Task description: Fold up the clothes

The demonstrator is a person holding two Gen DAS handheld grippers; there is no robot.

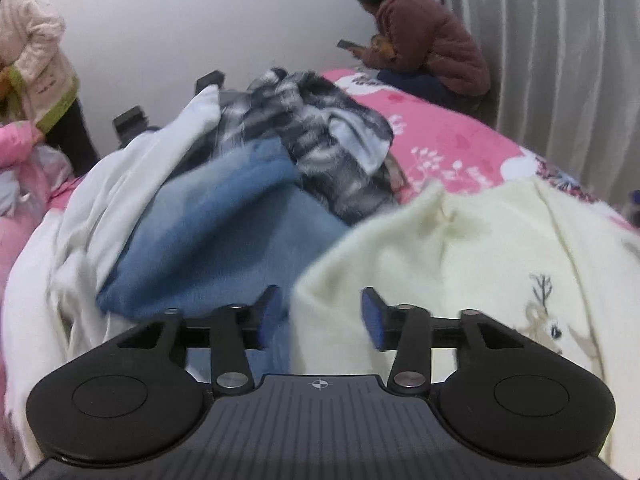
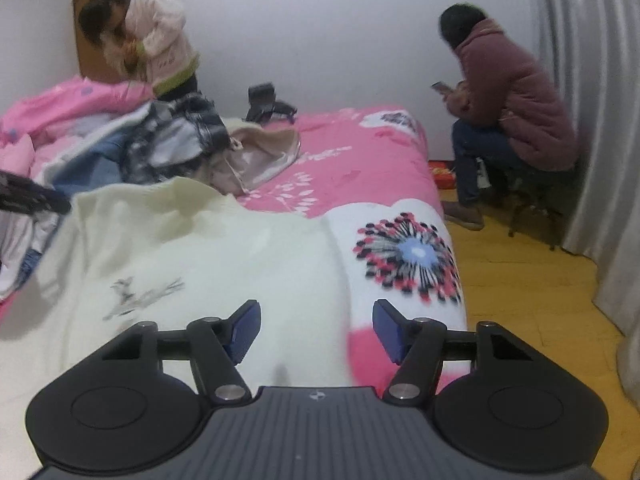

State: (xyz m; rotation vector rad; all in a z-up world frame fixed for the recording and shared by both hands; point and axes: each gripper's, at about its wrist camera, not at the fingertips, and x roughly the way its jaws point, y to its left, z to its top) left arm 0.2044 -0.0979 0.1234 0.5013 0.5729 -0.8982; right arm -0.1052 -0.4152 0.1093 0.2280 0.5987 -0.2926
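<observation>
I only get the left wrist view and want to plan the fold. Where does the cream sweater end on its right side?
Observer: The cream sweater stops short of the bed's edge; a flower print on the bedspread lies beside it.
Operator: Is the right gripper holding it?
Observer: No, the right gripper is open above the sweater's hem, nothing between its pads.
Operator: Anything else near the sweater?
Observer: A beige garment lies just behind it, beside the clothes pile.
</observation>
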